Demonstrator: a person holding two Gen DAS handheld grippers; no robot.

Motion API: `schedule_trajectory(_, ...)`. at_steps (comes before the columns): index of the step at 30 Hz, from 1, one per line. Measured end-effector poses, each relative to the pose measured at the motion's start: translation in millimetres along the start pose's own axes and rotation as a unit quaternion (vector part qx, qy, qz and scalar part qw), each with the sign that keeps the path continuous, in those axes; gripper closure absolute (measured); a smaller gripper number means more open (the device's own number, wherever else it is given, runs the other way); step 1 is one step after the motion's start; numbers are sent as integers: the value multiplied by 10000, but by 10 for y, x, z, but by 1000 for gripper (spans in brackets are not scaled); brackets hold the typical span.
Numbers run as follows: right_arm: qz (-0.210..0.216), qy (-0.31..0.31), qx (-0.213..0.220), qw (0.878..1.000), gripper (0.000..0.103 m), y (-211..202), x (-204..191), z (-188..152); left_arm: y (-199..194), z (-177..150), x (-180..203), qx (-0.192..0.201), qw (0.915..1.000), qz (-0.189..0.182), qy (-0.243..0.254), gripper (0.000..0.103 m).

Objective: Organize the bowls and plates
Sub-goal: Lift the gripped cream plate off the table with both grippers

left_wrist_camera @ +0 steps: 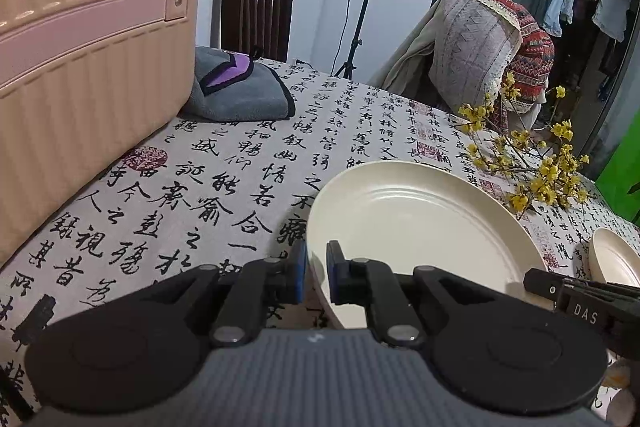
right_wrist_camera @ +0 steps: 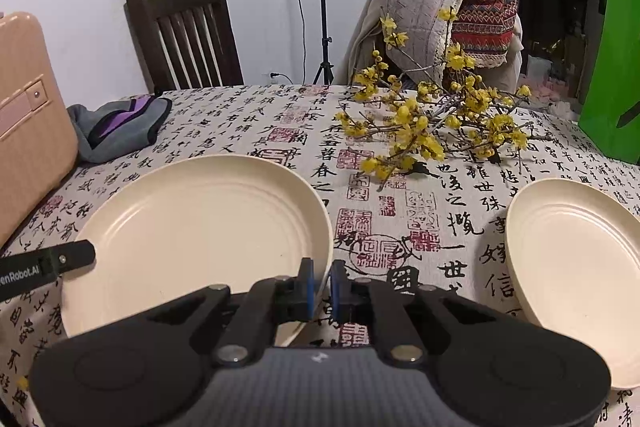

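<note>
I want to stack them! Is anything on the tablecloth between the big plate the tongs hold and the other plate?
Nothing visible: only bare tablecloth separates the big plate from the other plate. The yellow flower branch lies farther back.

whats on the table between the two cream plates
Nothing stands there: in the right wrist view, only bare calligraphy tablecloth separates the big plate from the second plate. The yellow flower branches lie farther back.

Table: covered by a calligraphy-print tablecloth (right_wrist_camera: 400,227).
Left edge: pink suitcase (right_wrist_camera: 28,131), grey-purple cloth (right_wrist_camera: 120,131) just beside it.
Middle: cream plate (right_wrist_camera: 200,227), possibly lifted at its near rim.
Right: second plate (right_wrist_camera: 580,267).
Far side: yellow flower branches (right_wrist_camera: 432,123).
</note>
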State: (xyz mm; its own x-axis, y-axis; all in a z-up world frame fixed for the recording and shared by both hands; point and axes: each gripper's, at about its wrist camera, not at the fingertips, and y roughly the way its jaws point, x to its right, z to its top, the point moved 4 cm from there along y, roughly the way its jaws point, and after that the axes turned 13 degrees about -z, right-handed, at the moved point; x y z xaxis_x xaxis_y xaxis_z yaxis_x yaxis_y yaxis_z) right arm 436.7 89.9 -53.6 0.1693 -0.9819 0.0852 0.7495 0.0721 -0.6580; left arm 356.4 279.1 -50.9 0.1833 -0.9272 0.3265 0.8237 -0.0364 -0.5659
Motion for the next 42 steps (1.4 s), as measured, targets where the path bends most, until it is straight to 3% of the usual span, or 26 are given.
schedule_trajectory(16,79,121,121,9998,95,-179,81,-8,-194,41,147,232,9995,81,218,91)
schedule_trajectory(42,186,452,449,9978,94,-824,434,-101,-786,35,532,555,9974,-92,454,91)
